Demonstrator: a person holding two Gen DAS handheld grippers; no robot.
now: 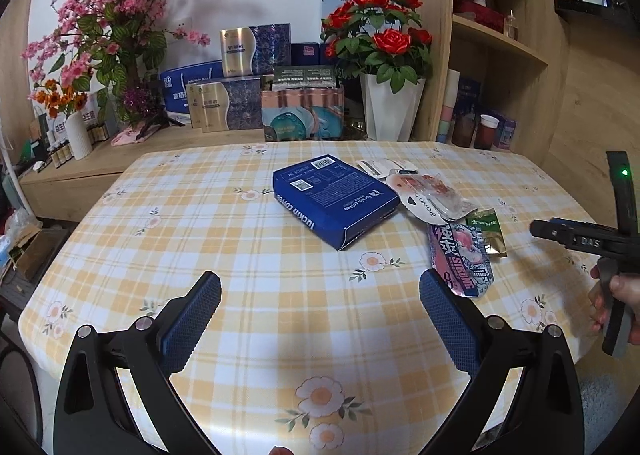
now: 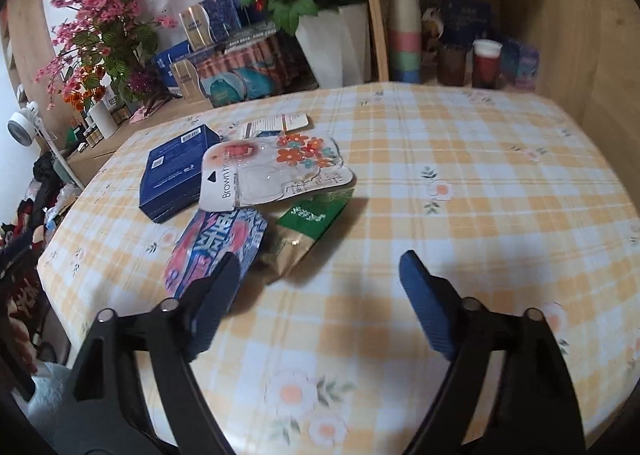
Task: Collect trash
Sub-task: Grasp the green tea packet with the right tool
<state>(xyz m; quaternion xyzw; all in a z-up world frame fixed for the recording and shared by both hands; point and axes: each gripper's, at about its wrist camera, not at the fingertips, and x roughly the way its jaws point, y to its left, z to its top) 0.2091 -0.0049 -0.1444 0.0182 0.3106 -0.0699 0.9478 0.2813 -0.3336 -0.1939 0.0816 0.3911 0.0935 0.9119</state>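
A lived-in home, likely a dining corner.

The counter (image 1: 280, 315) wears a yellow plaid cloth printed with daisies. Behind it a low wooden sideboard (image 1: 80, 171) carries a pink blossom spray (image 1: 116, 3), red roses (image 1: 380, 31) in a white vase (image 1: 390, 111), and stacked gift boxes (image 1: 240, 95). Wooden shelves (image 1: 500, 39) hold stacked cups (image 2: 405, 35), jars and small boxes. Clothes and bags lie heaped on the floor at the left (image 2: 36, 199).
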